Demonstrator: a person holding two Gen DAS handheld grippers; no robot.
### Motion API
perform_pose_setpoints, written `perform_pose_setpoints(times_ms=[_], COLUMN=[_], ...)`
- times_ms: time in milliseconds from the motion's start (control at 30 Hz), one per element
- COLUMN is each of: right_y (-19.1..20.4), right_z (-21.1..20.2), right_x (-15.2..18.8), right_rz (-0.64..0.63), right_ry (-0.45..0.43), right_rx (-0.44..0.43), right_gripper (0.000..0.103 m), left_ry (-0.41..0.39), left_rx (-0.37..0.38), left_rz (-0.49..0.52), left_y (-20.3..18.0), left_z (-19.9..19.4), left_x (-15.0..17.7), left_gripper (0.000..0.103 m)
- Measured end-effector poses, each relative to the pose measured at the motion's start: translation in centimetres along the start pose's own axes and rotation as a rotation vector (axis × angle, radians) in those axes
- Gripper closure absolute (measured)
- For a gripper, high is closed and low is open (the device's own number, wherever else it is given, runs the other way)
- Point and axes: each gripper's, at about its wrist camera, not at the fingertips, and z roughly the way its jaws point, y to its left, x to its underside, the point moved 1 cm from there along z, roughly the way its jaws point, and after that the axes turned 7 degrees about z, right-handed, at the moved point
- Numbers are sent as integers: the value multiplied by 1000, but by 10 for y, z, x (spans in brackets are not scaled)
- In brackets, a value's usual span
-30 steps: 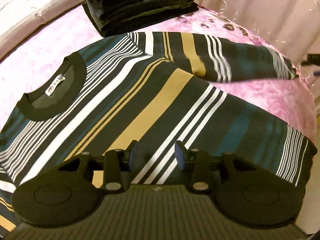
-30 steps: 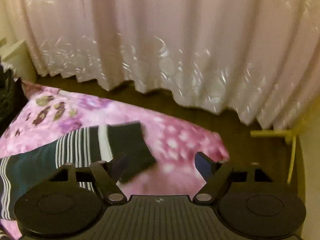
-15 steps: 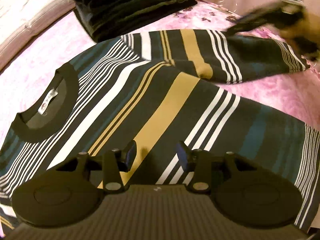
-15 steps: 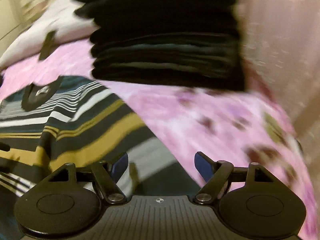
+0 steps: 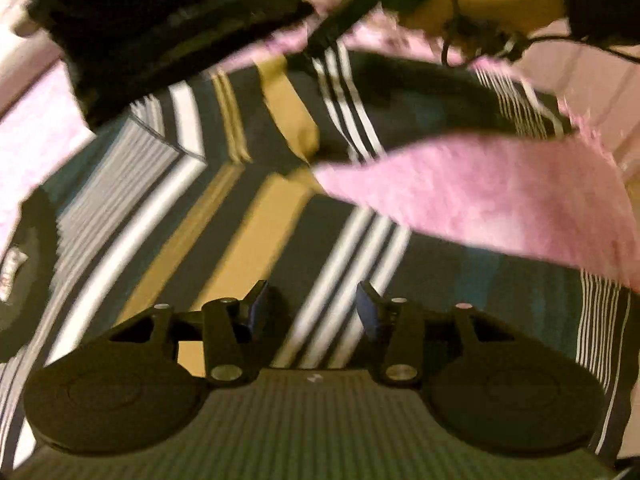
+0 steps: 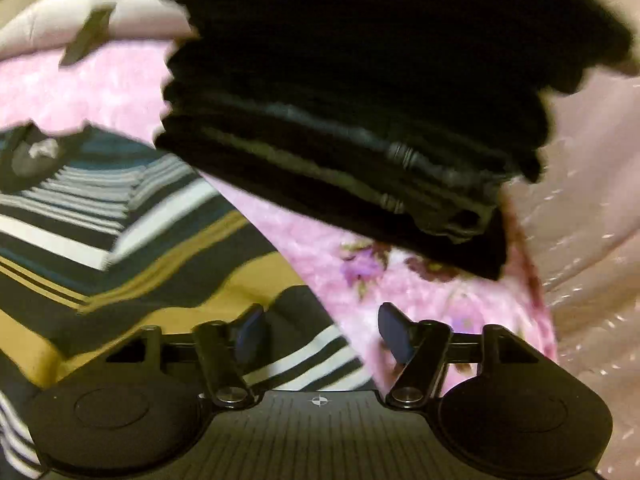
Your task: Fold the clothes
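Note:
A striped sweater (image 5: 224, 216) in dark green, tan and white lies flat on the pink bedspread (image 5: 500, 200). Its black collar (image 5: 28, 272) is at the left and one sleeve (image 5: 400, 104) stretches out to the right. My left gripper (image 5: 312, 308) is open and empty just above the sweater's body. My right gripper (image 6: 320, 334) is open and empty over the sleeve's upper edge (image 6: 304, 360), where it meets the bedspread (image 6: 320, 256). The right gripper and the hand holding it show blurred at the top of the left wrist view (image 5: 344, 28).
A tall stack of folded dark clothes (image 6: 360, 120) stands on the bed just beyond the sleeve, also seen in the left wrist view (image 5: 152, 20). A pale pillow or quilt (image 6: 100, 12) lies at the far left. A pink curtain (image 6: 592, 200) hangs at the right.
My right gripper has swung from the sleeve cuff toward the shoulder end of the sleeve, near the dark stack. My left gripper has moved forward and lower over the sweater's body. Both stay open.

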Motion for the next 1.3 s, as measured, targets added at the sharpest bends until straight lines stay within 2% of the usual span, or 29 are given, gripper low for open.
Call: perform_pose_setpoints(times_ms=[33, 133, 233, 267, 300, 333, 400, 500, 567, 633, 700, 733, 767, 833, 1000, 1100, 1200, 1267, 1300], right_y=[4, 21, 42, 49, 53, 56, 60, 61, 61, 65, 73, 81, 89, 112, 199, 266, 341, 392, 418], right_z=[-18, -66, -102, -113, -127, -141, -169, -202, -214, -221, -225, -226, -225, -224, -213, -210, -200, -195, -193], right_x=[10, 52, 121, 146, 168, 189, 227, 251, 253, 246, 233, 225, 217, 201, 172, 163, 155, 147, 143], right_rz=[55, 250, 389, 431, 467, 496, 533, 499, 482, 469, 449, 432, 415, 380, 317, 283, 245, 200, 177], right_ry=[-23, -7, 138, 193, 230, 253, 297, 329, 336, 298, 245, 220, 199, 168, 133, 104, 116, 121, 121], right_rx=[-17, -192, -266, -283, -283, -270, -236, -154, -95, -52, -39, -42, -49, -79, -129, -146, -176, -204, -219], right_gripper=[37, 38, 38, 41, 50, 65, 65, 65, 65, 65, 56, 41, 36, 36, 36, 36, 36, 36, 36], left_ry=[19, 35, 73, 87, 100, 114, 142, 169, 192, 212, 242, 251, 255, 262, 279, 269, 273, 300, 330], left_rx=[-2, 8, 18, 20, 22, 25, 24, 10, -1, -30, -69, -93, -117, -176, -345, -428, -492, -541, -572], left_rz=[16, 41, 29, 26, 23, 20, 29, 9, -41, -90, -129, -143, -160, -192, -244, -318, -382, -359, -302], left_y=[-4, -15, -22, -25, -28, -31, -37, -41, -41, -42, -43, -44, -42, -37, -8, 23, 54, 66, 70], left_z=[2, -5, -16, -20, -24, -27, -35, -50, -62, -75, -89, -97, -108, -131, -198, -247, -295, -324, -334], left_x=[3, 20, 46, 55, 64, 72, 89, 110, 126, 143, 165, 175, 186, 214, 300, 370, 447, 491, 514], left_gripper=[61, 61, 61, 61, 61, 61, 61, 61, 61, 61, 61, 61, 61, 61, 61, 59, 59, 59, 59])
